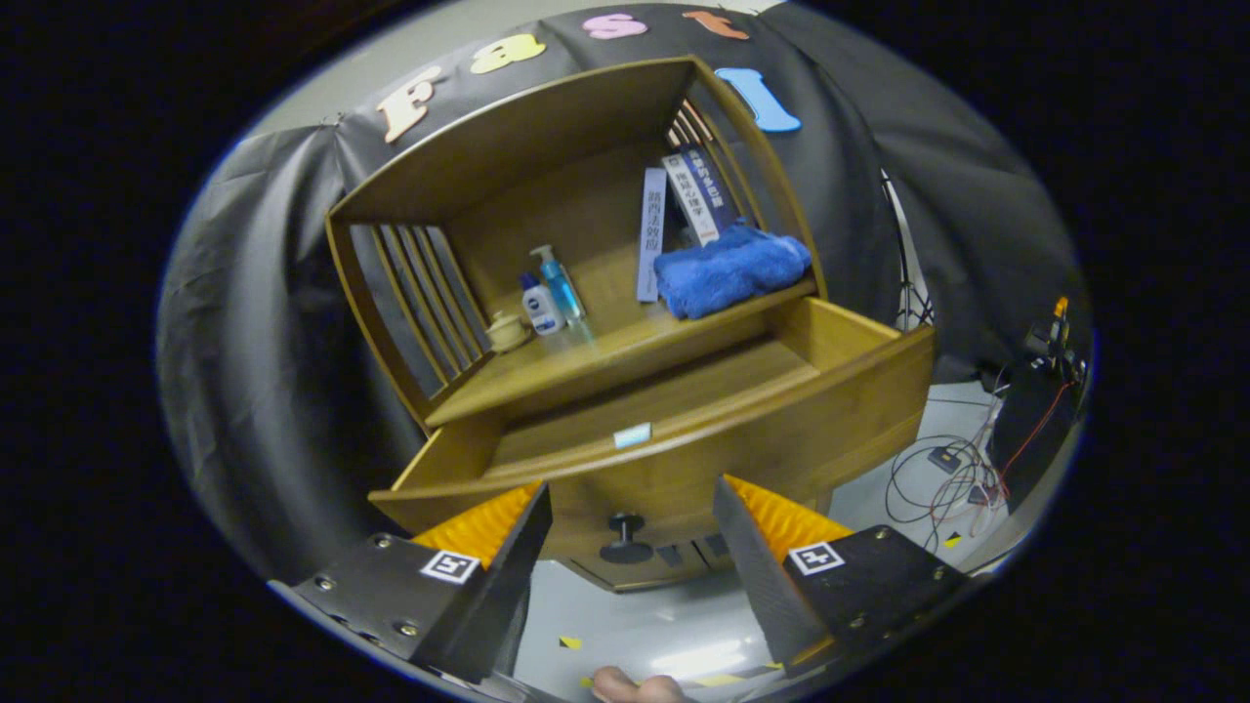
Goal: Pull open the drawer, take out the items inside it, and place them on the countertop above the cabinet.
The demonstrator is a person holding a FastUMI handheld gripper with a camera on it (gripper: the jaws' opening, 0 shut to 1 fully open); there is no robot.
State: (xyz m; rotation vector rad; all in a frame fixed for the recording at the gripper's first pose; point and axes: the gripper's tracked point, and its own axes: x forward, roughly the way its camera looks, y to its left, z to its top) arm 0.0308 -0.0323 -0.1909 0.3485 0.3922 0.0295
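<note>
The drawer (684, 391) of the wooden cabinet (547, 146) stands pulled out toward the gripper (630, 532). Its front panel is a wide curved board of honey-coloured wood, and a dark round knob (626, 539) sticks out from the middle of it, low down. Inside, the drawer floor looks bare except for a small pale flat item (632, 434) lying just behind the front panel, near its middle; what that item is cannot be told.

The gripper's fingers are spread wide and hold nothing. The knob sits in the gap between them, touching neither one, and the drawer front spans the space just ahead of both tips.

Above the drawer is the countertop (586, 361), an open shelf with slatted sides and a roof board. On its left part stand a small cream jar (507, 331), a white bottle (539, 306) and a blue pump bottle (561, 283), close together. On the right part a folded blue towel (730, 268) lies at the front edge, with two books (684, 210) leaning behind it. Between the bottles and the towel a stretch of the countertop is free, right along the front edge.

To the right of the cabinet, cables (952, 478) lie looped on the pale floor. A fingertip (625, 685) shows below the gripper.
</note>
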